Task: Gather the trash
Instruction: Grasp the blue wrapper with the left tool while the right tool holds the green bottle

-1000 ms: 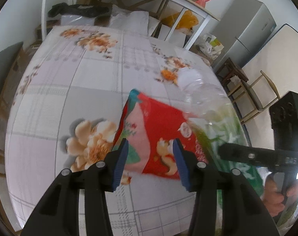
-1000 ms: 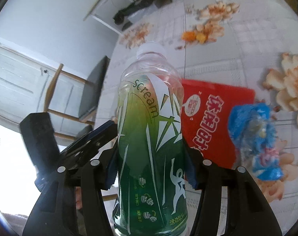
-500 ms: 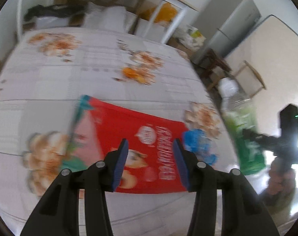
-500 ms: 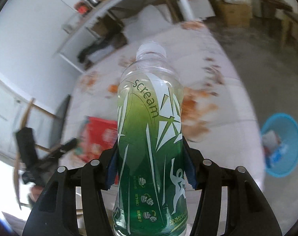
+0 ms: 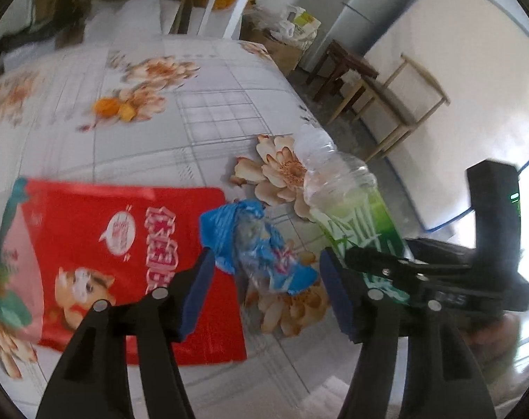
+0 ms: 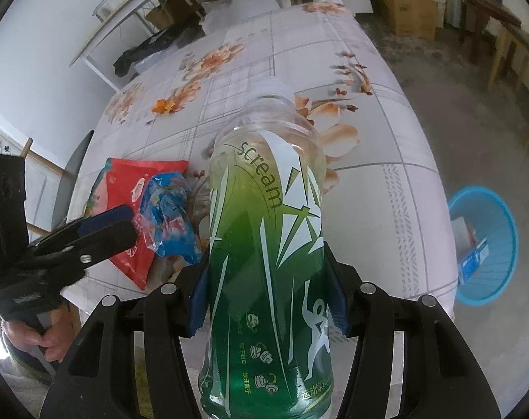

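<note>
- The right gripper (image 6: 268, 303) is clamped on the green drink bottle (image 6: 268, 244): both blue pads press its sides, and it stands upright between them, cap away from the camera. That grip looks the same as a second ago.
- What has changed is behind the bottle. A second ago the red bag filled the view there; now the near right-hand edge of the table (image 6: 404, 209) shows, with the blue waste basket (image 6: 487, 244) on the floor beyond it, a few scraps already inside. I judge the bottle is being carried toward that basket.
- The left gripper (image 5: 264, 293) has jaws apart and nothing between the pads. They have just been opening wider, and they now frame the crumpled blue wrapper (image 5: 261, 244) from above without touching it.
- A second ago this gripper sat over the red snack bag (image 5: 118, 262); it has since slid along the near edge to the wrapper, which lies just beside the bag's right end, overlapping it slightly.
- The red snack bag lies flat by the near edge, left of the wrapper, not yet collected.
- Meaning for the task: one piece is in hand and heading out, the wrapper looks to be next, and the bag is left for later.
- Farther off, the flowered cloth is bare of trash up to the far edge; chairs (image 5: 397, 104) and boxes stand beyond.
</note>
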### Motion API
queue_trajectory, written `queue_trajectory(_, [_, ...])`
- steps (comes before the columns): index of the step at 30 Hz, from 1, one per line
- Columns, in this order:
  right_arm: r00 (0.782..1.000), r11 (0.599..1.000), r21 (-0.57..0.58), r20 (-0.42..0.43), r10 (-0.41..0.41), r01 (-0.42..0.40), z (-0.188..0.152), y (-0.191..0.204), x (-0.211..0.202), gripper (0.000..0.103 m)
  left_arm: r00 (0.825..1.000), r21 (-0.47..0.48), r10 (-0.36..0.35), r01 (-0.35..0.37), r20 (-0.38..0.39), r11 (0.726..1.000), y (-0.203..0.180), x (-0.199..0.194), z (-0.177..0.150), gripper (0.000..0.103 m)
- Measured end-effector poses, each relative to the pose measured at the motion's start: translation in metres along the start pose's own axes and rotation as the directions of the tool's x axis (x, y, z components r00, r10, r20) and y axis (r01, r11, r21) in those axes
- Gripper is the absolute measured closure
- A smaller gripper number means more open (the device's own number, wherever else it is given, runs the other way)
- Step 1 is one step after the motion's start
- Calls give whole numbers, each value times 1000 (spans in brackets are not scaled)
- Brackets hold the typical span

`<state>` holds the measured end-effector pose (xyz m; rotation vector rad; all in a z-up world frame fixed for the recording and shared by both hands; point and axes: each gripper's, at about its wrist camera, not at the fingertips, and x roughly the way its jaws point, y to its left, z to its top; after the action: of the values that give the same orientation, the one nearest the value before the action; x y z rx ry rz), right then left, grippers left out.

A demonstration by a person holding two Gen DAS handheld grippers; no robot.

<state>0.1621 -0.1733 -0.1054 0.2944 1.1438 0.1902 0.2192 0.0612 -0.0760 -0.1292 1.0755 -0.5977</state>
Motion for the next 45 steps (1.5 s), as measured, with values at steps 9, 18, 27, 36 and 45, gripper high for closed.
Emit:
queue_trajectory(9, [1000, 1000, 18, -3, 19, -19, -6, -12, -4, 49, 996, 84, 88, -86, -15, 993, -12, 29, 9, 43])
queue_trajectory(18, [998, 998, 43, -3, 56, -56, -8, -20, -6, 49, 996, 62, 81, -79, -28, 995, -15, 43, 14, 65])
queue_trajectory(27, [998, 996, 66, 5, 63, -64, -12, -26, -10, 50, 999, 55, 10, -8, -47, 998, -15, 39, 11, 100])
queue_trajectory(36, [997, 996, 60, -12, 71, -70, -10, -29, -5, 44, 989, 163, 73, -51, -131, 985, -31, 28, -8, 82])
queue_trajectory(45, [996, 992, 88, 15, 88, -89, -5, -33, -11, 36, 987, 111, 98, -83, -130, 990, -25, 38, -2, 65])
